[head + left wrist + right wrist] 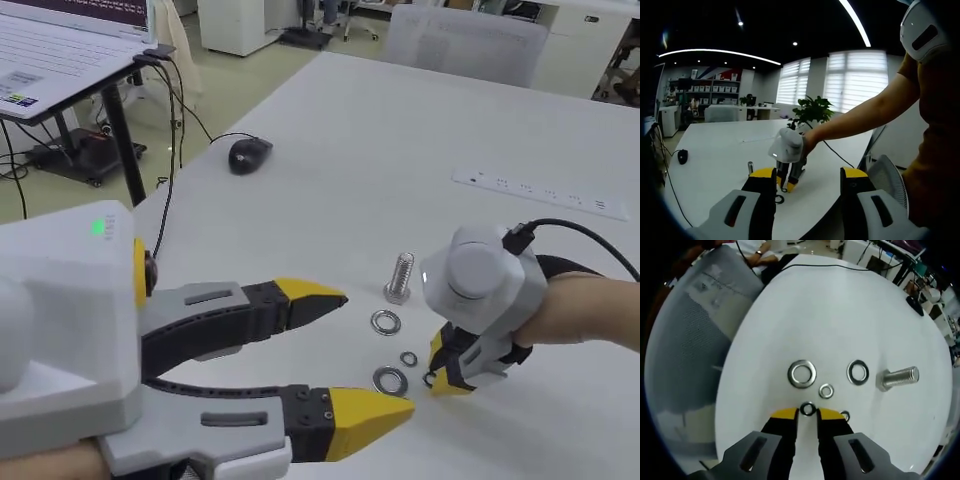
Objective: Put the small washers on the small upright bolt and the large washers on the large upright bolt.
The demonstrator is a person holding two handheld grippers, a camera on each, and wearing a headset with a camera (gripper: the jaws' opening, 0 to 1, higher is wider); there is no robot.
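Observation:
One silver bolt [400,277] stands upright on the white table [400,150]. In front of it lie two large washers [385,322] [390,380] and a small washer [408,358]. My right gripper [447,380] points down at the table just right of them. In the right gripper view its jaws [808,416] are closed to a narrow gap on a small dark washer [808,409] that lies flat. Another small washer [826,390] and the large washers [801,374] [858,372] lie beyond, the bolt [897,377] to the right. My left gripper [345,350] hovers open and holds nothing.
A black mouse [249,154] with its cable lies at the table's far left. A white power strip [540,190] sits at the back right. A chair back [695,330] stands close to the table edge. A further small washer [845,415] lies beside the right jaw.

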